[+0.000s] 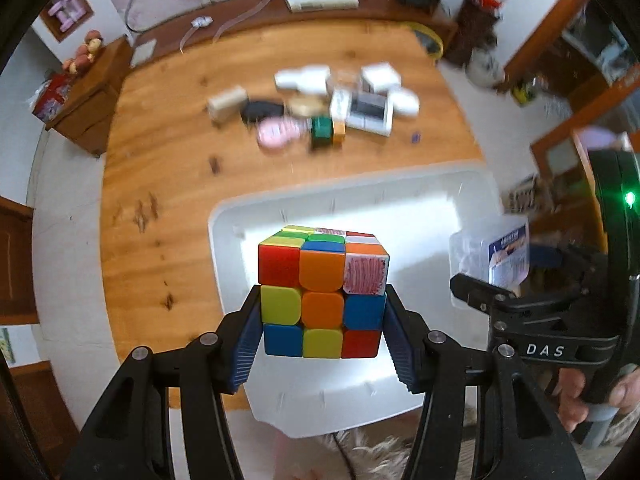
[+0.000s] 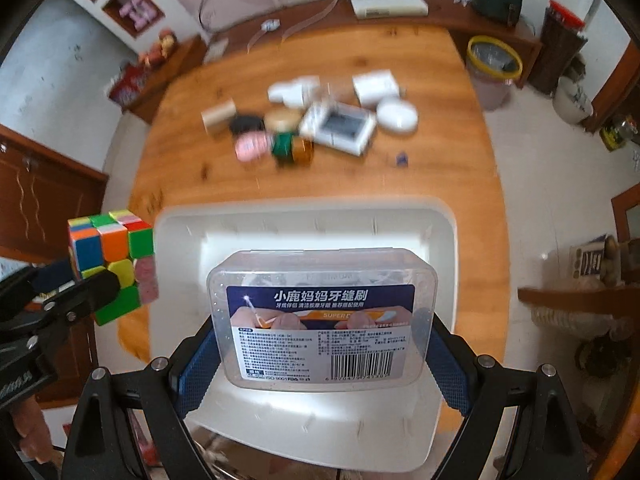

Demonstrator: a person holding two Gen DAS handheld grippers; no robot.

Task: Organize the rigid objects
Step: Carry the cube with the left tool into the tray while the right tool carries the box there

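My left gripper [image 1: 323, 320] is shut on a colourful puzzle cube [image 1: 322, 292] and holds it above the white bin [image 1: 280, 208] at the table's near edge. My right gripper [image 2: 322, 344] is shut on a clear plastic box of dental picks [image 2: 322, 320] with a blue label, held above the same bin [image 2: 180, 224]. The cube also shows at the left of the right wrist view [image 2: 114, 256]. The clear box shows at the right of the left wrist view [image 1: 490, 252].
A pile of small objects lies mid-table: white boxes [image 2: 374, 86], a framed box [image 2: 340, 124], a pink round case [image 2: 250, 146], a green and orange item [image 2: 292, 148], a black item [image 2: 244, 124]. A yellow-rimmed waste bin [image 2: 494, 68] stands beyond the wooden table [image 2: 440, 168].
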